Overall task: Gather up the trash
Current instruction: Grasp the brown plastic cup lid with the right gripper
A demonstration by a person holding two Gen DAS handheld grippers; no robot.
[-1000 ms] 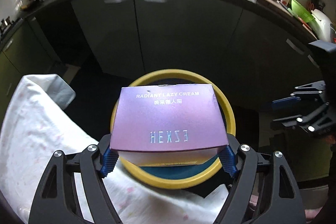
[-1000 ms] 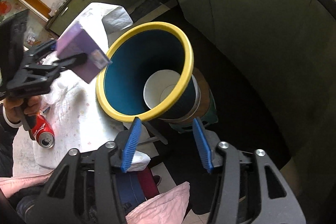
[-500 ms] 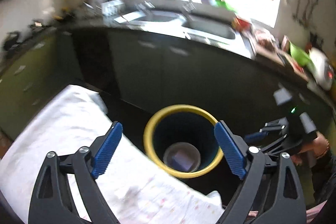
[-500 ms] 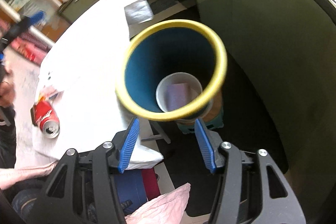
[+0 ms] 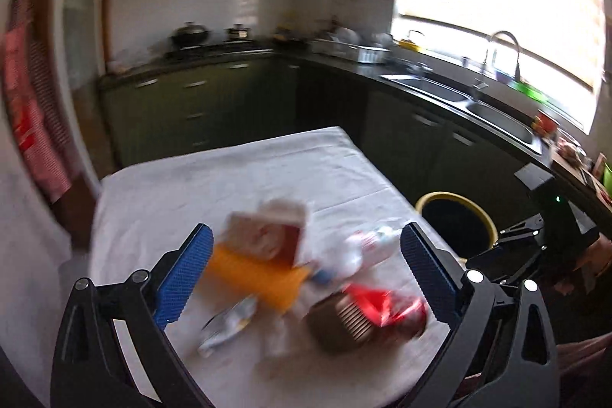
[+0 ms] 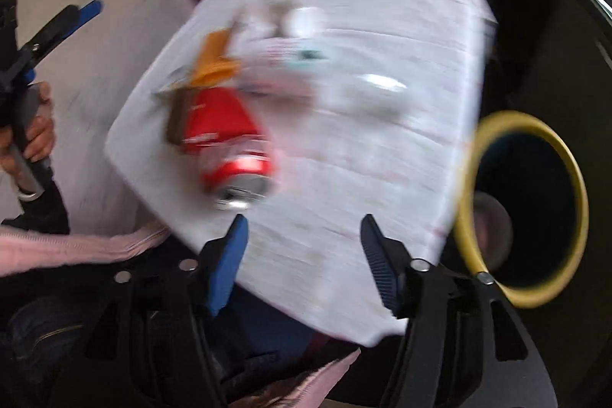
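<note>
Blurred trash lies on the white-clothed table point(image 5: 237, 178): an orange box point(image 5: 252, 276), a red and white carton point(image 5: 267, 236), a red can point(image 5: 386, 304), a brown piece point(image 5: 336, 325) and a pale wrapper point(image 5: 225, 327). My left gripper point(image 5: 304, 247) hovers above the pile, its jaws opening wide with nothing gripped. My right gripper point(image 6: 302, 228) points down at the table's near edge, its jaws opening and empty, just short of the red can point(image 6: 229, 155). The yellow-rimmed bin point(image 6: 524, 209) stands off the table's right side, with a pale cup dimly visible inside.
Dark kitchen cabinets and a sink counter point(image 5: 459, 94) run behind the table and bin point(image 5: 455, 217). A person's hand point(image 6: 34, 132) holds the left gripper's handle, and a pink sleeve point(image 6: 76, 247) lies at the table's near side. The right gripper point(image 5: 508, 251) shows beside the bin.
The left gripper let go of the purple box, which dropped into the bin. Both grippers swung from over the bin to the table's trash pile, and both opened wider.
</note>
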